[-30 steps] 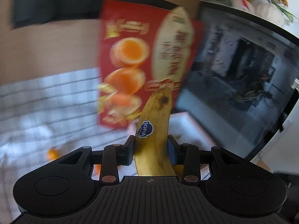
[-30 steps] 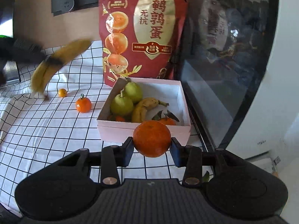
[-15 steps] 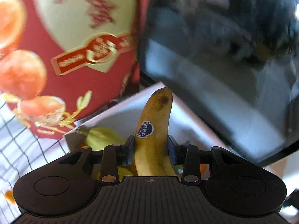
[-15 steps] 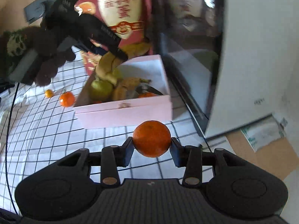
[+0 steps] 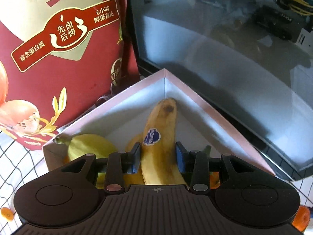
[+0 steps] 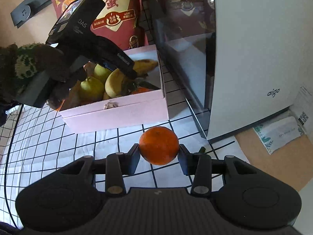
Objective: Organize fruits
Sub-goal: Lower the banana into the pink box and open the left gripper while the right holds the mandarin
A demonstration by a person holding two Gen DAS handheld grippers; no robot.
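Observation:
My left gripper [image 5: 158,155] is shut on a yellow banana [image 5: 162,129] with a blue sticker, holding it low inside the pink box [image 5: 197,101], tip toward the far corner. A green pear [image 5: 90,146] lies in the box to its left. In the right wrist view the left gripper [image 6: 125,66] reaches into the pink box [image 6: 117,113] over pears [image 6: 92,88], another banana [image 6: 113,84] and a small orange [image 6: 139,90]. My right gripper [image 6: 158,153] is shut on an orange [image 6: 158,145] above the checked cloth, in front of the box.
A red snack bag [image 5: 58,45] stands behind the box. A dark glass-fronted white appliance [image 6: 244,58] stands right of the box. A small orange fruit [image 5: 6,213] lies on the checked cloth [image 6: 49,146] at left. A wall socket [image 6: 25,13] is at back left.
My left gripper has carried the banana right and down into the pink box. My right gripper, still holding the orange, has drawn back and tilted down.

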